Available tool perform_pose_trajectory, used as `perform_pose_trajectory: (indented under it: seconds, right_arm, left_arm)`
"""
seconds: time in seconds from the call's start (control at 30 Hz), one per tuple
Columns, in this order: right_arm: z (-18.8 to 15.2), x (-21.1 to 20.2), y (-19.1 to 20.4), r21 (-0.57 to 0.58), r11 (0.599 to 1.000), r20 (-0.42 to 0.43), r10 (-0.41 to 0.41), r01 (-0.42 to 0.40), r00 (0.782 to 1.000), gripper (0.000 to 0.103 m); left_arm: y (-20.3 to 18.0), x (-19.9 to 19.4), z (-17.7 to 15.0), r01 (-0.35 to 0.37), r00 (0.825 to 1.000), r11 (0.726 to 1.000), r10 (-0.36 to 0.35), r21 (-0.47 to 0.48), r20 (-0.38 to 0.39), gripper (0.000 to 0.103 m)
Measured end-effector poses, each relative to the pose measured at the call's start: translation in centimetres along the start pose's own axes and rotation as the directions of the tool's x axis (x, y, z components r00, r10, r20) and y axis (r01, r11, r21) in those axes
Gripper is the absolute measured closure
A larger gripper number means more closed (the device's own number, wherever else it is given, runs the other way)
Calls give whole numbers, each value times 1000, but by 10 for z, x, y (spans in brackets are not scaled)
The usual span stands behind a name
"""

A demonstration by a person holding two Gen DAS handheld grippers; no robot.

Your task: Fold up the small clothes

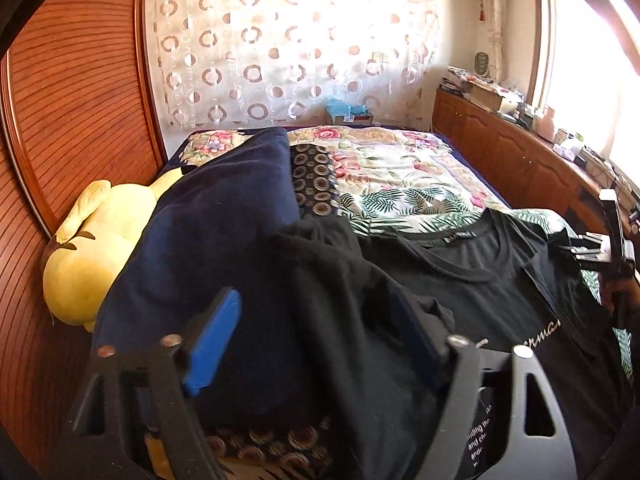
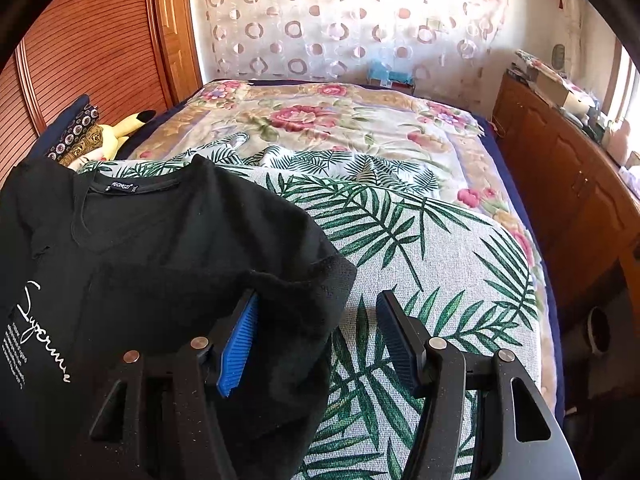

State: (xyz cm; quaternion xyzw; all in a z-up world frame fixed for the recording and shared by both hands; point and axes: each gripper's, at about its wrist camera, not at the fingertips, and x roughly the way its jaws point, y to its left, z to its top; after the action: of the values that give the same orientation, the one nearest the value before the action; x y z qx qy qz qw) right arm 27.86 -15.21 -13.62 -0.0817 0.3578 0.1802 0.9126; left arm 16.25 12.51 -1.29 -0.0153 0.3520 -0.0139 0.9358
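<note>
A black T-shirt with white script print lies rumpled on the bed, collar away from me. In the left wrist view a fold of it rises between the jaws of my left gripper and drapes over the right finger. The left blue pad stands bare and apart from the cloth, so the gripper is open. In the right wrist view the same T-shirt fills the left side. Its sleeve hem hangs over the left finger of my right gripper. The right pad is free above the blanket, and this gripper is open too.
A leaf-print blanket and floral bedspread cover the bed. A navy pillow and yellow plush toy lie at the left by the slatted wooden wardrobe. A cluttered wooden cabinet runs along the right.
</note>
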Motion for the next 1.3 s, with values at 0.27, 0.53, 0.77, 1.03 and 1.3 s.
perform_pose_trajectory:
  seconds: [0.27, 0.53, 0.77, 1.03, 1.3]
  right_arm:
    - [0, 0, 0, 0, 1000, 0, 1, -1, 1000, 41]
    - [-1, 1, -1, 0, 1000, 0, 1, -1, 1000, 41]
    - [0, 0, -1, 0, 1000, 0, 2, -2, 1000, 41]
    - [-1, 1, -1, 1, 1000, 1, 1, -1, 1000, 41]
    - [-2, -9, -2, -20, 997, 11, 70, -70, 997, 83]
  left_arm:
    - [16, 15, 9, 24, 999, 999, -25, -32, -32, 48]
    - [17, 31, 10, 38, 997, 998, -42, -50, -64, 59]
    - [9, 33, 11, 39, 997, 999, -41, -28, -62, 77]
    - [4, 31, 10, 19, 998, 1000, -19, -5, -64, 83]
    - [-13, 13, 5, 106, 994, 994, -106, 15, -15, 97]
